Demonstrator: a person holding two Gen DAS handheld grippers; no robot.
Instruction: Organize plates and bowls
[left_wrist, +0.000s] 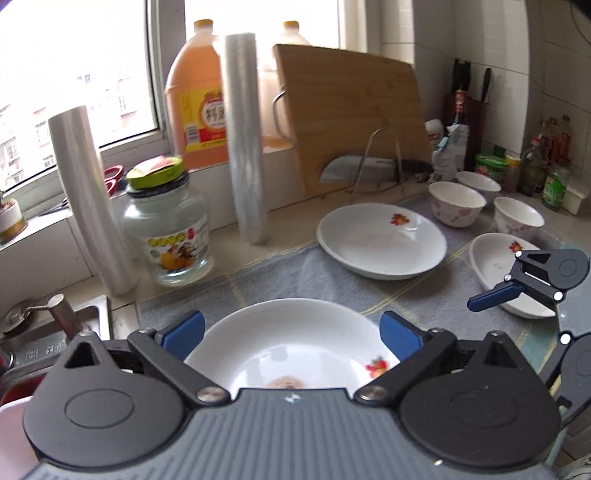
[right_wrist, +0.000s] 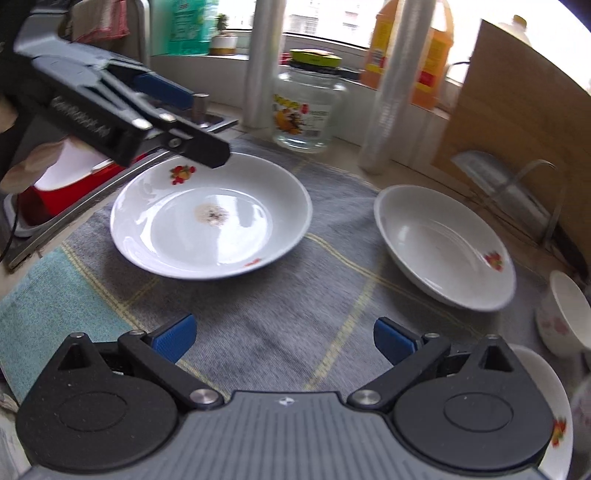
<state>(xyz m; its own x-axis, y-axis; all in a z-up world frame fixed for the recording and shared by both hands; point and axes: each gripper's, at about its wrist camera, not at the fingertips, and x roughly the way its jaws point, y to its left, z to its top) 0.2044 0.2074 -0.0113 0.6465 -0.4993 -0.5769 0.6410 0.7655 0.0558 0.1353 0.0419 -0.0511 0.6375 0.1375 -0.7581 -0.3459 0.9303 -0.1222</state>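
Note:
Three white plates with a red fruit print lie on a grey cloth (left_wrist: 295, 273). The near plate (left_wrist: 291, 347) (right_wrist: 210, 218) has a brown stain in its middle. My left gripper (left_wrist: 293, 328) is open and hovers over this plate's near rim; it also shows in the right wrist view (right_wrist: 184, 122). The middle plate (left_wrist: 382, 240) (right_wrist: 443, 247) lies further right. The third plate (left_wrist: 502, 273) (right_wrist: 554, 424) lies under my right gripper (right_wrist: 284, 338) (left_wrist: 491, 295), which is open and empty above the cloth. Three floral bowls (left_wrist: 456, 203) (left_wrist: 517, 218) (left_wrist: 478, 184) stand behind.
A glass jar (left_wrist: 170, 229), two rolls of plastic film (left_wrist: 247, 140) (left_wrist: 88, 199), oil jugs (left_wrist: 195, 99) and a cutting board (left_wrist: 351, 118) on a wire rack line the window ledge. A sink edge (left_wrist: 55, 325) is at the left. Bottles (left_wrist: 532, 170) stand at the far right.

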